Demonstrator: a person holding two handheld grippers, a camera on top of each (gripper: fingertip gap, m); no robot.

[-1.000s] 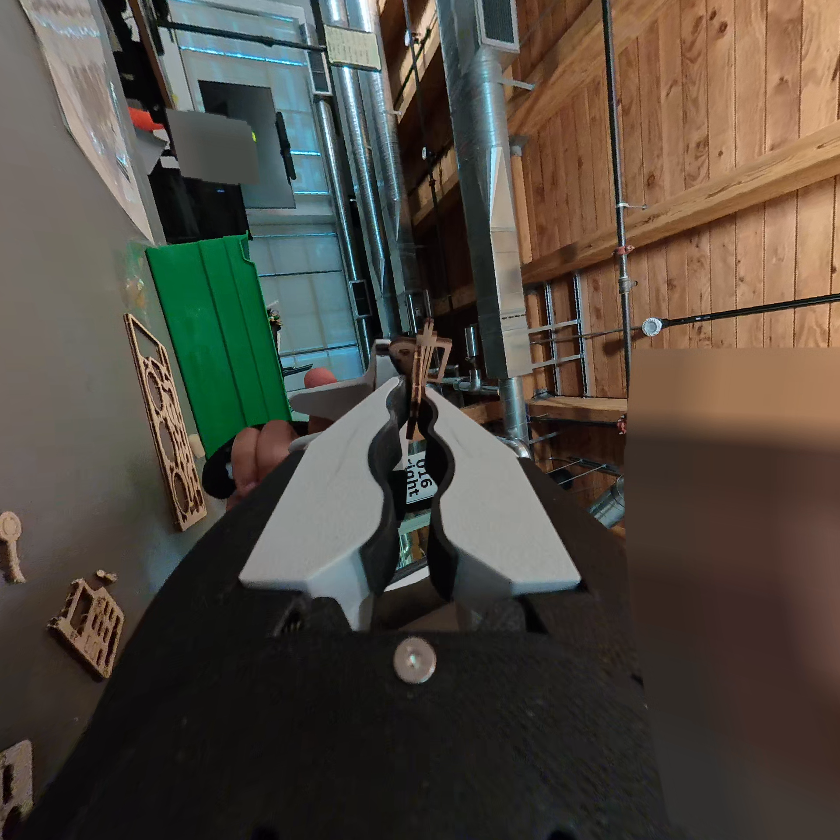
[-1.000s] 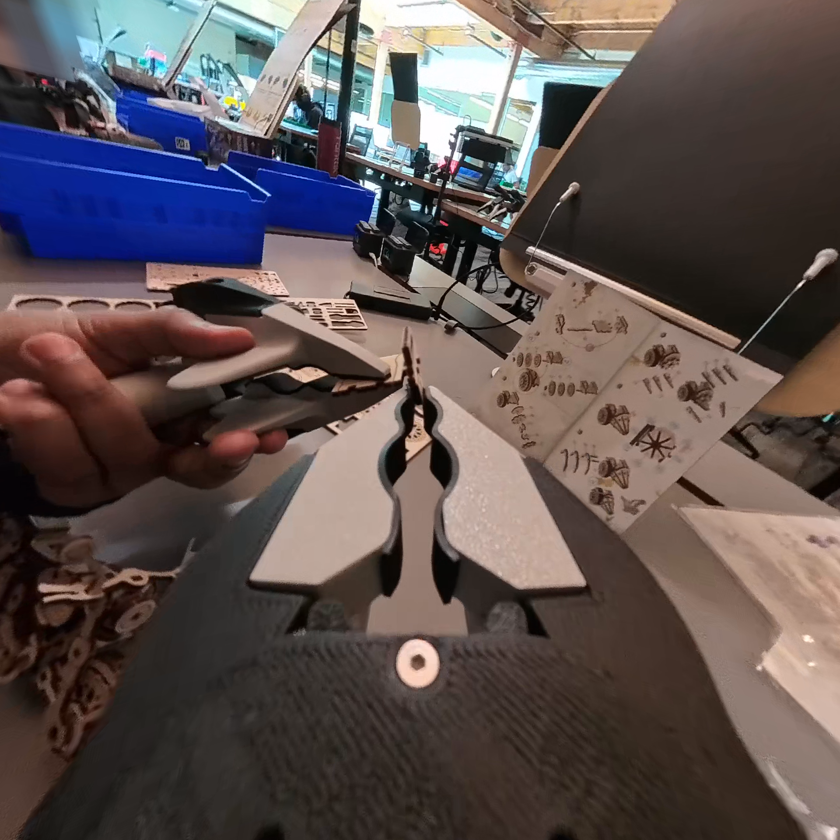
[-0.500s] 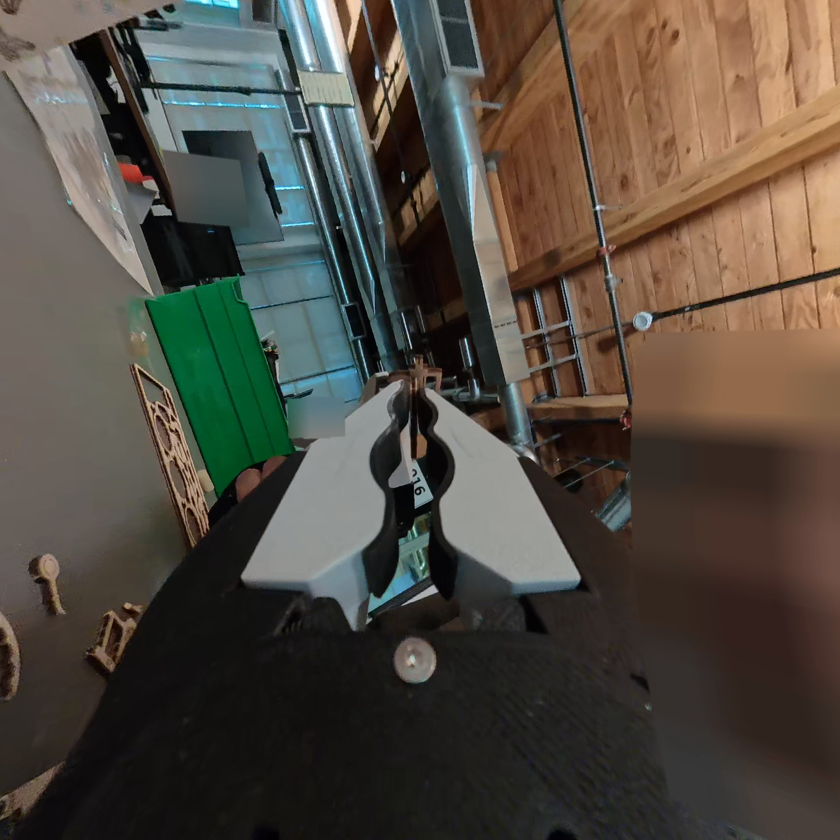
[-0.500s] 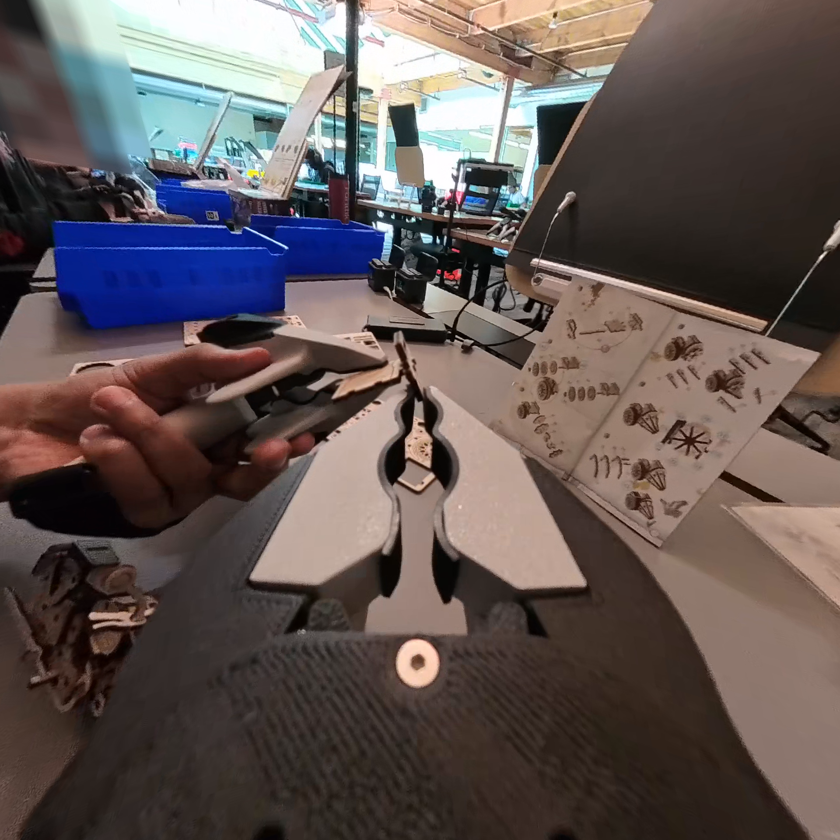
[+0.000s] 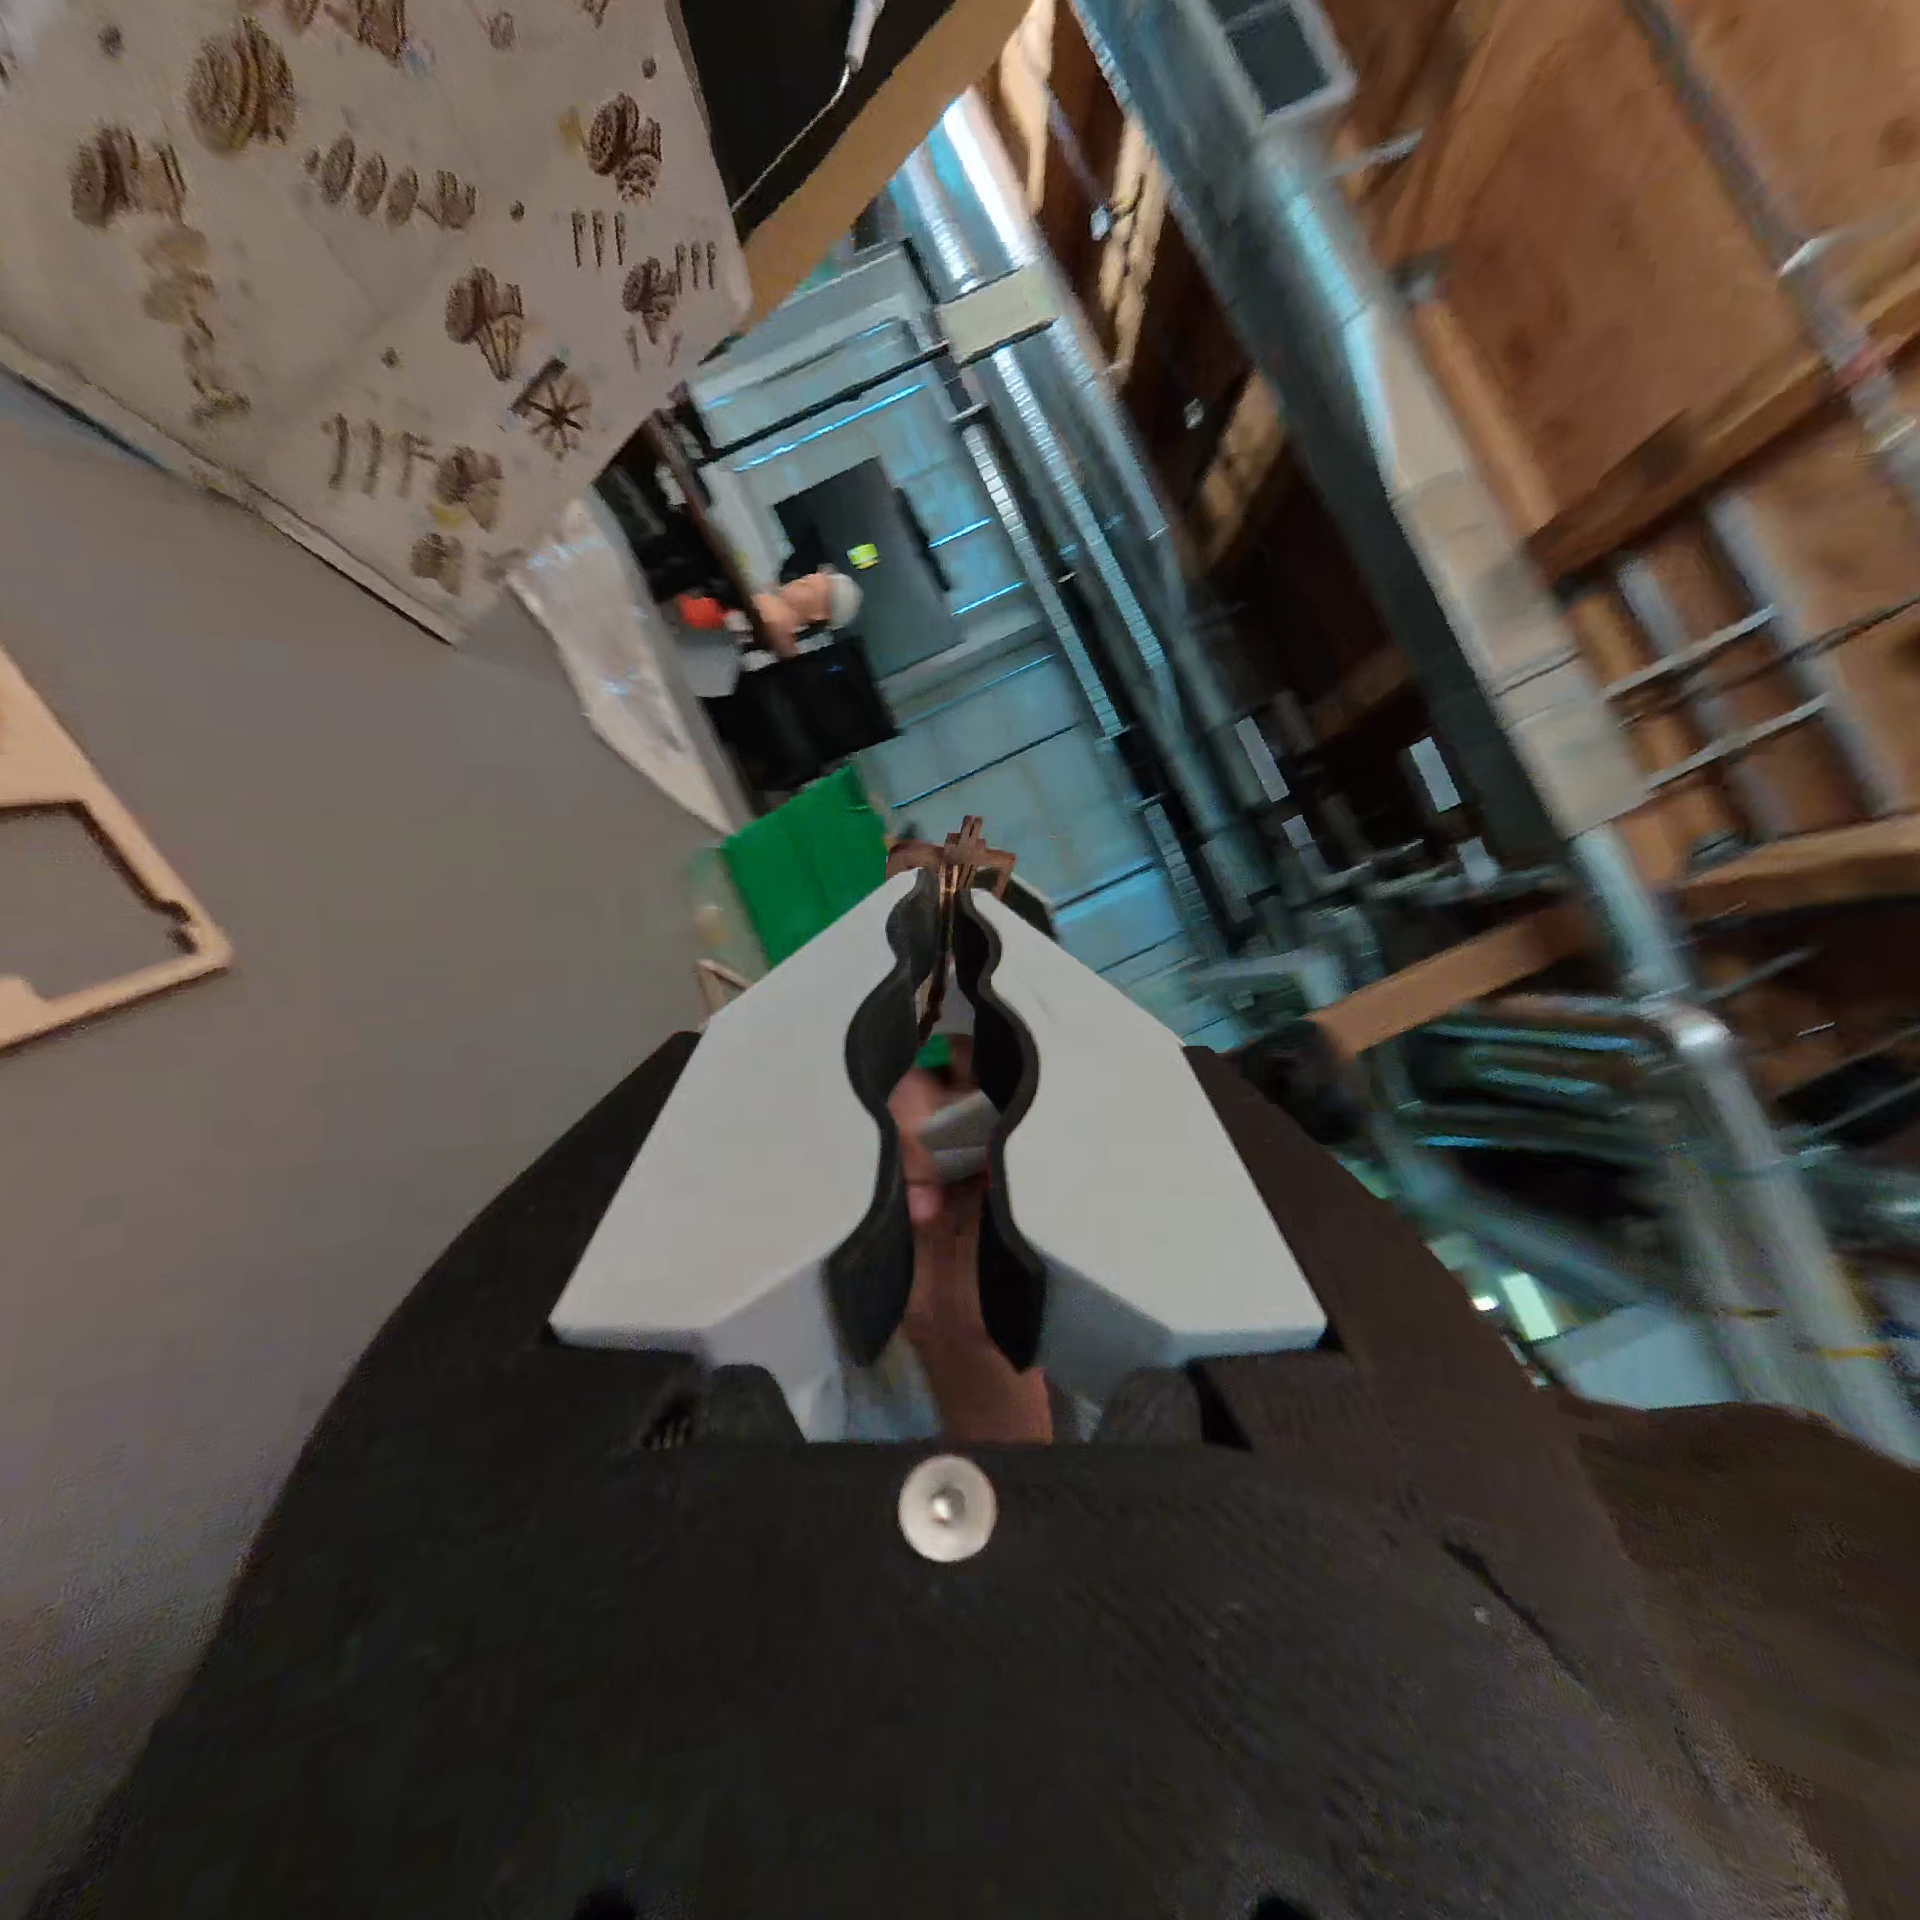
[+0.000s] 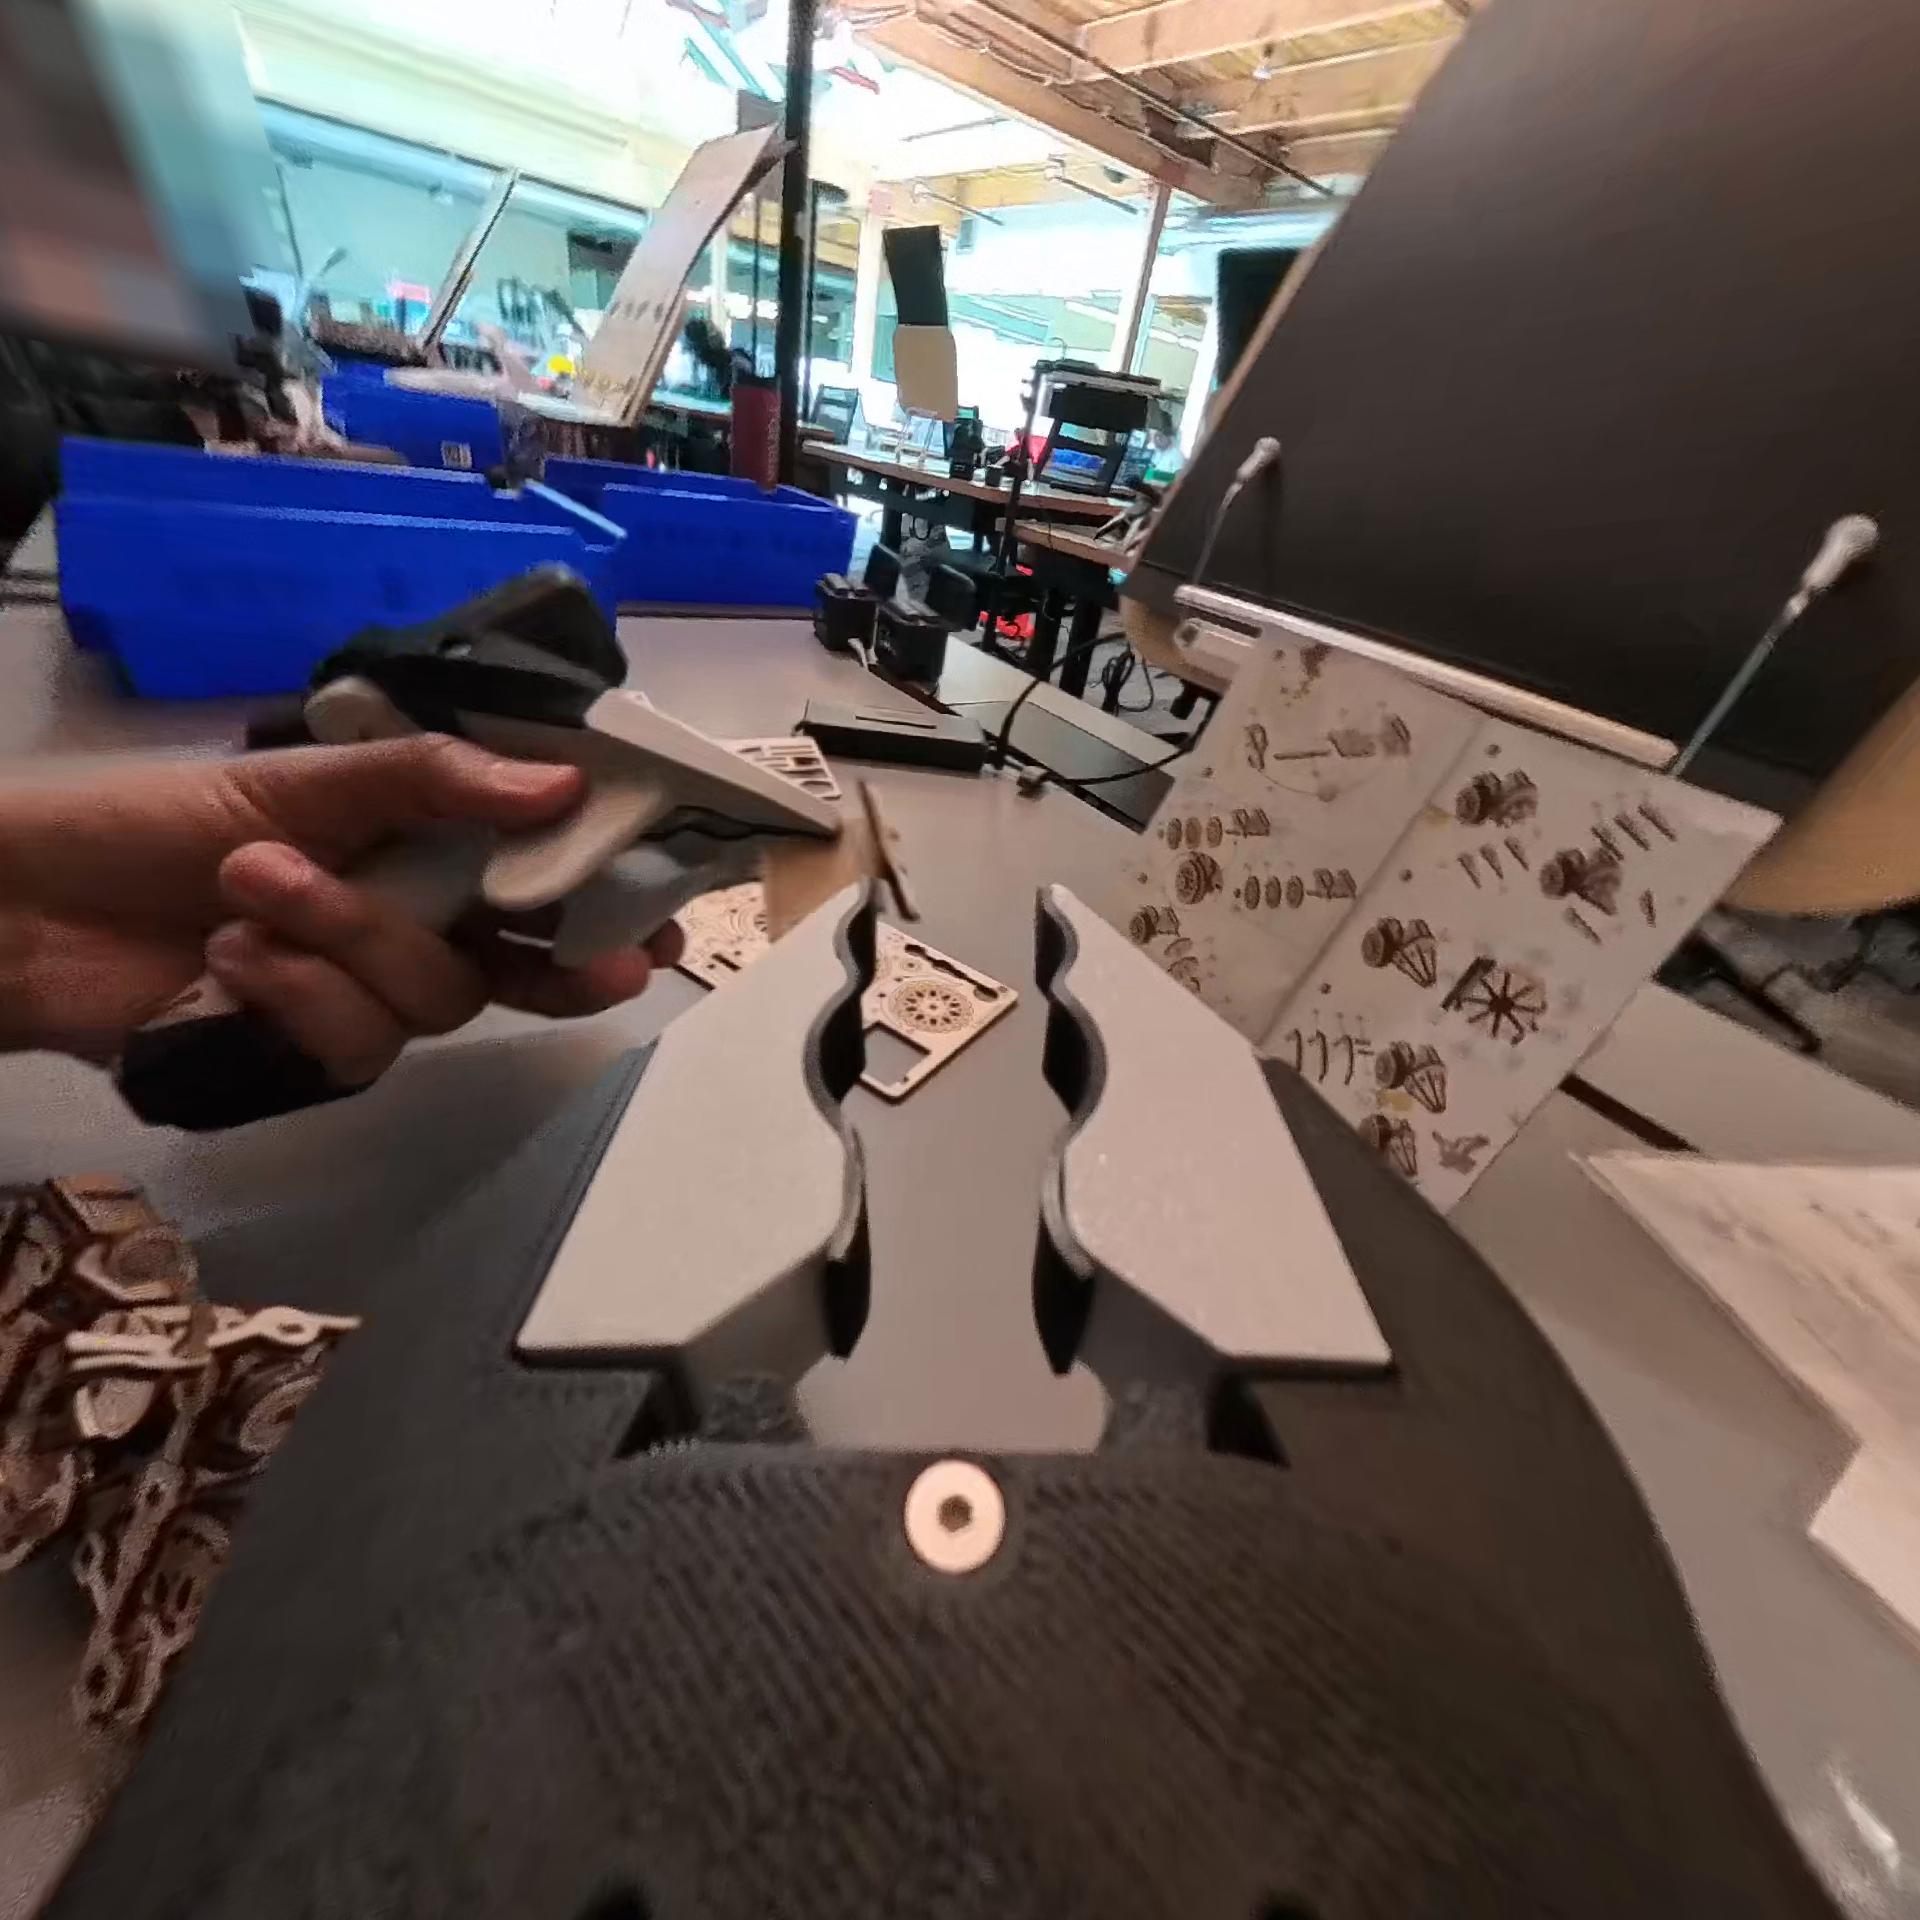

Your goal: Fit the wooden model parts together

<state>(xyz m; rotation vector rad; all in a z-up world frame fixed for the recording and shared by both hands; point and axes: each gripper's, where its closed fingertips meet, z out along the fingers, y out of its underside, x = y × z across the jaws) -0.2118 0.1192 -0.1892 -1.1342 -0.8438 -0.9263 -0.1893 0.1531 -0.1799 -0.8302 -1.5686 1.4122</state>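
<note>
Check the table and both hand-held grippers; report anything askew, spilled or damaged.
Nothing looks broken or spilled. The left hand-held gripper is shut on the joined wooden parts, which stick out tilted rather than square. The right hand-held gripper is open and empty. Loose wooden pieces lie heaped, not sorted, at the table's near left.

The left gripper (image 5: 954,902) was clamped at its tips on a thin wooden model part (image 5: 961,857), raised off the table. A hand (image 6: 343,894) wrapped its handle. The right gripper (image 6: 956,914) sat just beside that part, its fingers (image 6: 1164,1122) spread apart and holding nothing.
</note>
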